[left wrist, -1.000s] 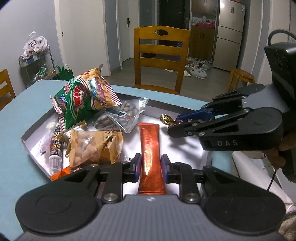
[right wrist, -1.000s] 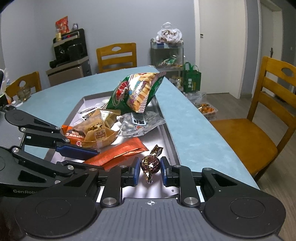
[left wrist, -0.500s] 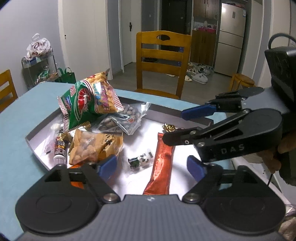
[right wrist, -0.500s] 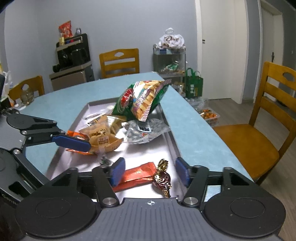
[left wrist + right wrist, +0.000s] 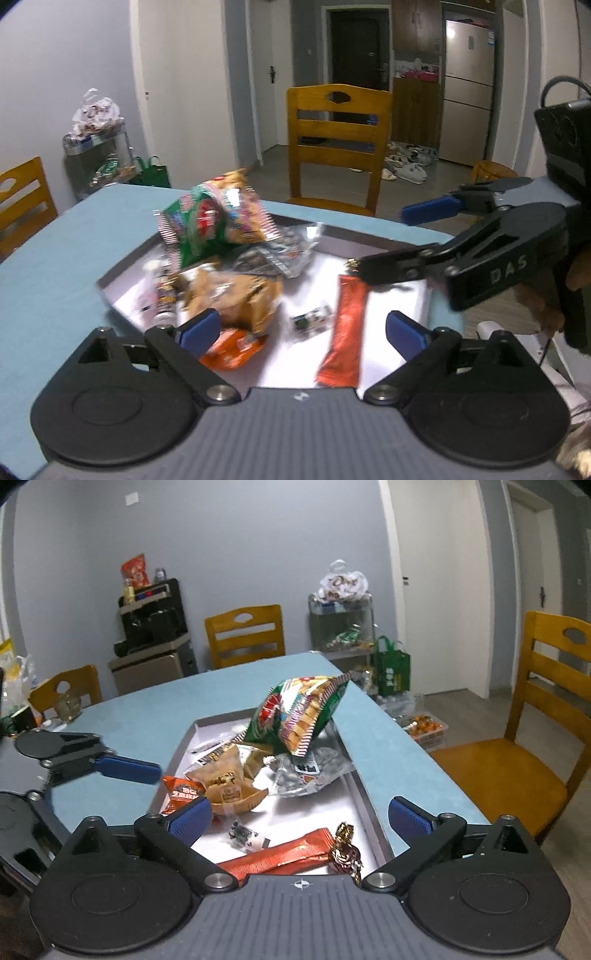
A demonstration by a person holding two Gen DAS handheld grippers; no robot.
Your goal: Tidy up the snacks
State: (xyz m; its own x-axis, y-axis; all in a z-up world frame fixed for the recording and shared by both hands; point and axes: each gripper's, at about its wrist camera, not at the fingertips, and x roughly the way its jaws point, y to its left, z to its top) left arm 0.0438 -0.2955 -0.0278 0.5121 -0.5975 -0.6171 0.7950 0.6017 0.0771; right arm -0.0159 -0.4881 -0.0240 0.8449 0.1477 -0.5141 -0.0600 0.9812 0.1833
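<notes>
A grey tray (image 5: 125,258) (image 5: 369,812) on the blue table holds the snacks. A long red-orange bar (image 5: 343,332) (image 5: 280,856) lies flat in its near end. A brown-gold foil candy (image 5: 345,851) lies beside the bar. A green and red chip bag (image 5: 210,221) (image 5: 299,712), a tan snack bag (image 5: 236,299) (image 5: 229,779), a clear bag of nuts (image 5: 314,771), an orange packet (image 5: 232,347) (image 5: 181,790) and a small panda-print sweet (image 5: 310,317) (image 5: 245,836) fill the rest. My left gripper (image 5: 303,328) is open and empty above the tray. My right gripper (image 5: 299,818) is open and empty above the candy.
Wooden chairs (image 5: 338,147) (image 5: 535,716) stand around the table. A metal shelf cart with bags (image 5: 341,624) and a green tote (image 5: 391,672) stand by the wall. A glass (image 5: 68,705) sits on the table's far left.
Both grippers opened and pulled back and up. The left let go of the red-orange bar, the right let go of the foil candy. Both now lie in the tray.
</notes>
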